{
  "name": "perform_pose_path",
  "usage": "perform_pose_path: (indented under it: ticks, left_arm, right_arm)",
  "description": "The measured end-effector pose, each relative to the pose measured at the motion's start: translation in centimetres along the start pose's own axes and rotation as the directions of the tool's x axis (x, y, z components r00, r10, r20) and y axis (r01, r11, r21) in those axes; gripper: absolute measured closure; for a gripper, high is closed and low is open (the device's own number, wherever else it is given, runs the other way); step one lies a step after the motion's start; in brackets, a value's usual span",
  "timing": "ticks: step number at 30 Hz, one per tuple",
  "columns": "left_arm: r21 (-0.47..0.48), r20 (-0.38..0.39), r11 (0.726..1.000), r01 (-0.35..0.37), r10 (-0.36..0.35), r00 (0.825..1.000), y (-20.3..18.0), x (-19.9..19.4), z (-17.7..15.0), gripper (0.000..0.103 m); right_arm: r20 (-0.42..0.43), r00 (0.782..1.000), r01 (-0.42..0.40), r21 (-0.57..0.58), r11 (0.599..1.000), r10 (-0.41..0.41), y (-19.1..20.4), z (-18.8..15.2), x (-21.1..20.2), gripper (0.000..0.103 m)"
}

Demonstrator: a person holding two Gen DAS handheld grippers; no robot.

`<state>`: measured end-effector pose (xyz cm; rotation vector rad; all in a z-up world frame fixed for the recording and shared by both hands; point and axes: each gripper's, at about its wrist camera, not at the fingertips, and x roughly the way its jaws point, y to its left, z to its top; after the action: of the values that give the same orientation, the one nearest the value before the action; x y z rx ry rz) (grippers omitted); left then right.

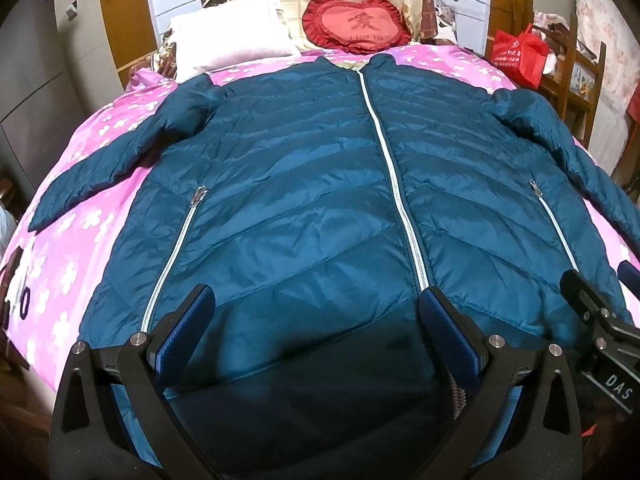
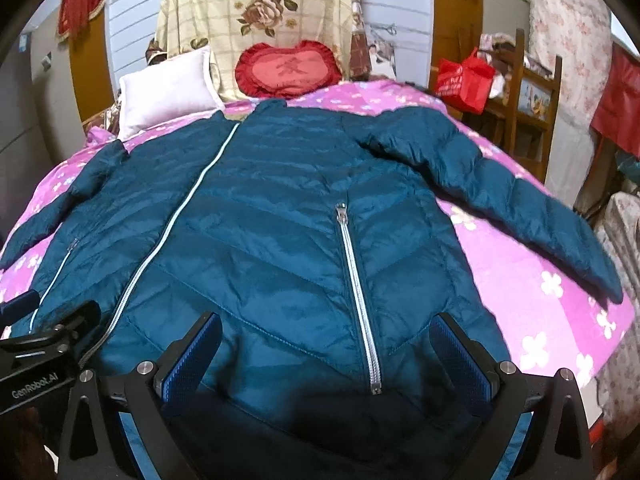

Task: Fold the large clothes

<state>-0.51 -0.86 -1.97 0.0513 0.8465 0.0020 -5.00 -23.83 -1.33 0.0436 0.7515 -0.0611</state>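
Left gripper [image 1: 316, 312]: jaws spread wide, nothing between them, hovering over the near hem of the jacket just left of the front zip. Right gripper [image 2: 326, 340]: also wide apart and empty, over the near hem on the right side, straddling the lower end of the right pocket zip [image 2: 358, 300]. The two tools sit close beside each other; each shows at the edge of the other's view.

Teal quilted puffer jacket [image 1: 304, 184] lies face up and spread flat on the bed, collar far, hem near. Front zip [image 1: 394, 168] closed, running far to near. Left sleeve [image 1: 104, 160] angles out to the left, right sleeve [image 2: 500, 196] out to the right, both resting on the pink flowered bedspread [image 2: 532, 300]. Far end: white pillow [image 1: 232, 40], red heart cushion [image 1: 356, 20]. Red bag [image 2: 464, 80] on a shelf beyond the bed, far right.

Judgement: folding not yet begun; jacket laid out, grippers staged at the hem. Next move likely calls for closing on a sleeve or side edge and bringing it across the body. Slick, puffy fabric may slip or spring back.
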Motion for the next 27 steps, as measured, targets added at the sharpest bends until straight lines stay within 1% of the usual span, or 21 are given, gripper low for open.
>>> perform_pose_path:
  ticks: [5, 9, 14, 19, 20, 23, 25, 27]
  left_arm:
    - [-0.037, -0.015, 0.999, 0.027, -0.028, 1.000, 0.7, 0.2, 0.1, 0.001]
    - [-0.055, -0.013, 0.998, 0.030, -0.031, 0.999, 1.0, -0.1, 0.1, 0.001]
    - [-0.042, -0.002, 0.999, 0.011, -0.012, 1.000, 0.7, -0.3, 0.1, 0.001]
    - [-0.029, -0.008, 1.000, 0.002, -0.002, 1.000, 0.7, -0.1, 0.4, 0.001]
    - [-0.020, -0.010, 1.000, 0.000, 0.000, 1.000, 0.6, 0.0, 0.5, 0.001]
    - [-0.001, -0.012, 1.000, -0.013, 0.013, 1.000, 0.6, 0.1, 0.9, 0.001]
    - [-0.012, -0.011, 1.000, -0.004, 0.004, 1.000, 0.9, 0.2, 1.4, 0.001]
    - [-0.020, -0.012, 1.000, -0.004, 0.004, 1.000, 1.2, 0.3, 1.9, 0.001]
  right_arm:
    - [-0.008, 1.000, 0.015, -0.010, 1.000, -0.015, 0.1, 0.0, 0.0, 0.000]
    - [-0.016, 1.000, 0.019, -0.011, 1.000, -0.019, 0.1, 0.0, 0.0, 0.000]
    - [-0.023, 0.999, 0.023, -0.008, 1.000, -0.023, 0.0, 0.1, 0.1, 0.000]
    - [-0.018, 1.000, 0.023, 0.000, 1.000, -0.023, -0.2, 0.0, 0.1, 0.000]
    - [-0.013, 0.999, 0.030, 0.001, 1.000, -0.030, -0.2, 0.0, 0.0, 0.000]
    - [0.048, 0.998, 0.041, -0.009, 0.999, -0.041, -0.2, 0.8, -1.0, 0.000]
    - [0.064, 0.998, 0.015, -0.006, 1.000, -0.015, -0.3, 2.3, -1.6, 0.000]
    - [0.099, 0.995, 0.025, -0.020, 0.999, -0.023, -0.2, 4.4, -2.3, 0.000]
